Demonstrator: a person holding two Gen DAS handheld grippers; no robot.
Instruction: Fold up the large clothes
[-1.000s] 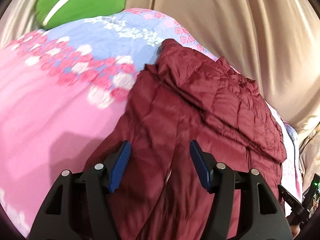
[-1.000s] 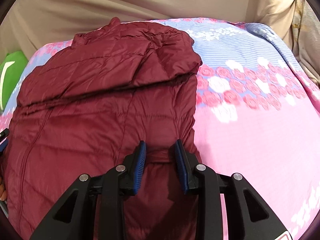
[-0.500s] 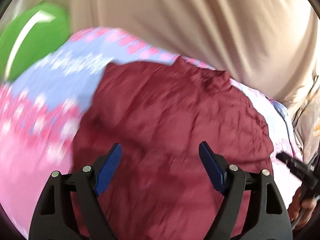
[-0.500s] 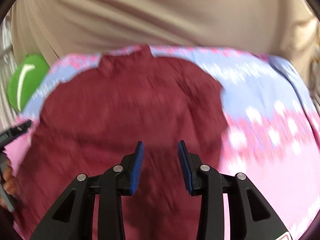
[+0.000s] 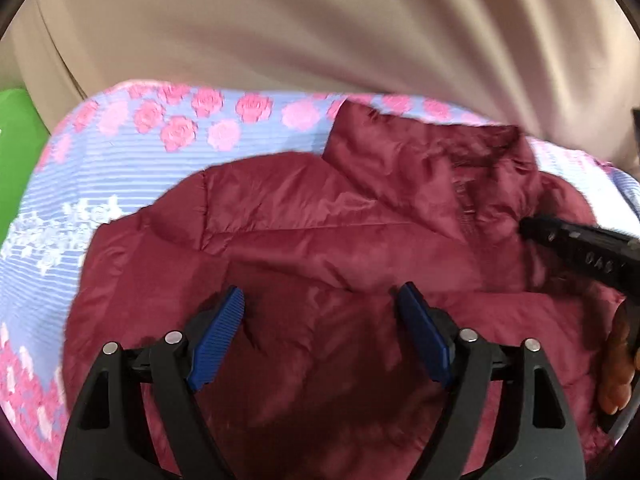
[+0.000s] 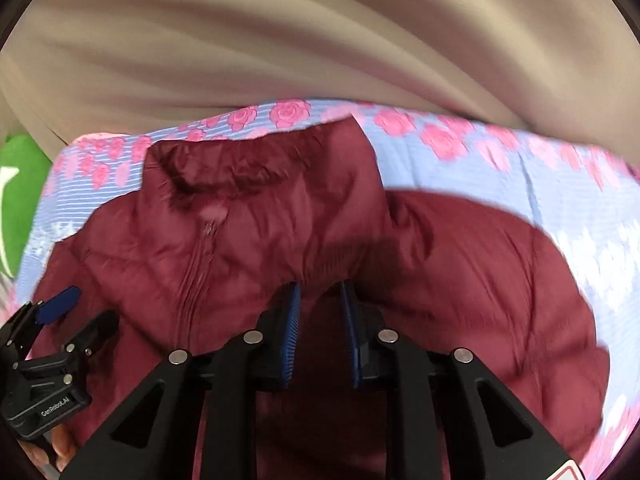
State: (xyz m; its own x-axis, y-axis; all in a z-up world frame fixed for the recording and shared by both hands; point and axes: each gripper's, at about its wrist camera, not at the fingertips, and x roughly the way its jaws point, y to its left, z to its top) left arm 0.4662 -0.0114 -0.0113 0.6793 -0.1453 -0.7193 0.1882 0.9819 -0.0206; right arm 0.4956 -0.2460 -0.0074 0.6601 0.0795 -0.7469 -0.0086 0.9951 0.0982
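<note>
A dark red puffer jacket (image 5: 320, 220) lies spread on a flowered bed sheet (image 5: 120, 168), its stand-up collar (image 5: 420, 152) at the far edge. My left gripper (image 5: 320, 292) hovers over the jacket's left shoulder area, jaws wide apart and empty. In the right wrist view the jacket (image 6: 480, 260) fills the middle, zipper and collar (image 6: 260, 160) ahead. My right gripper (image 6: 320, 292) is closing just below the collar, with a raised fold of the jacket pinched between its blue pads. Each gripper shows at the edge of the other's view: the right one (image 5: 580, 248), the left one (image 6: 60, 308).
A beige curtain (image 5: 320, 32) hangs right behind the bed's far edge. A green cushion (image 5: 16, 152) sits at the far left corner. A person's hand (image 5: 616, 360) holds the right tool. Bare sheet (image 6: 500, 168) lies to the right of the jacket.
Both grippers have travelled from the jacket's hem up to its collar end. The left jaws widened. The right jaws let go of the hem and narrowed onto fabric below the collar.
</note>
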